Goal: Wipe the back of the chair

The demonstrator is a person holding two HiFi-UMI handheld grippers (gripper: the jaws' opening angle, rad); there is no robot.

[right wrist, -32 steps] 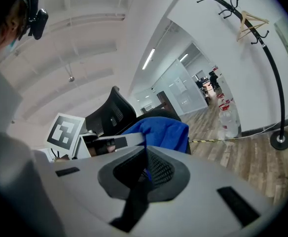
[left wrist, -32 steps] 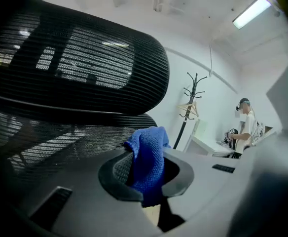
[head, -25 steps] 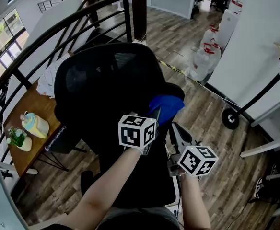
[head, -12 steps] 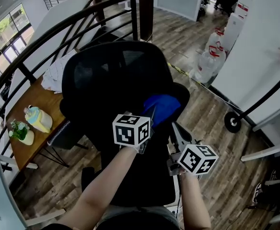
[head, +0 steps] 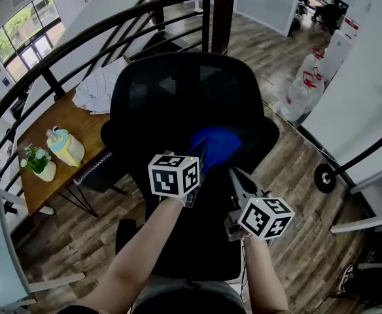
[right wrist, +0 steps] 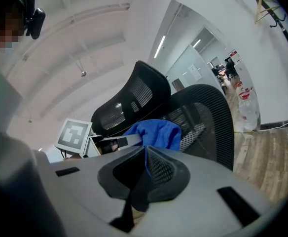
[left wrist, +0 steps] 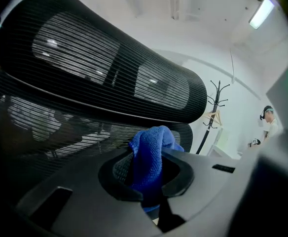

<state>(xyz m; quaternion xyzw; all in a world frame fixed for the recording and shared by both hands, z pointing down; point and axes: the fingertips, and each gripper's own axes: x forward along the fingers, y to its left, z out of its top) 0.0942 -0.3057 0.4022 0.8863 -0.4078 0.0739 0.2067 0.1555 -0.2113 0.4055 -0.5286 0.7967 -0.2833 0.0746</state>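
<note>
While the left gripper pinches a bunched blue cloth between its jaws, the cloth sits against the black mesh of the chair back. It lies below the headrest and toward the chair's right side in the head view. How firmly it presses on the mesh cannot be told. The right gripper hangs just beside the left one with its jaws pressed together and nothing held between them, so it is not steadying the chair.

That is probably the main risk. An office chair like this is likely to turn or roll when pushed, and a firm stroke with the cloth could swing the back away, so the wipe skims instead of cleaning.

A second risk lies in the grip itself. Only a narrow fold is caught in the jaws, and most of the cloth stands loose above them. Dragging it across the ribbed mesh could tug the fold free and drop the cloth onto the seat or floor.

If the cloth bunches aside, the hard jaw tips could also scrape or snag the mesh.
</note>
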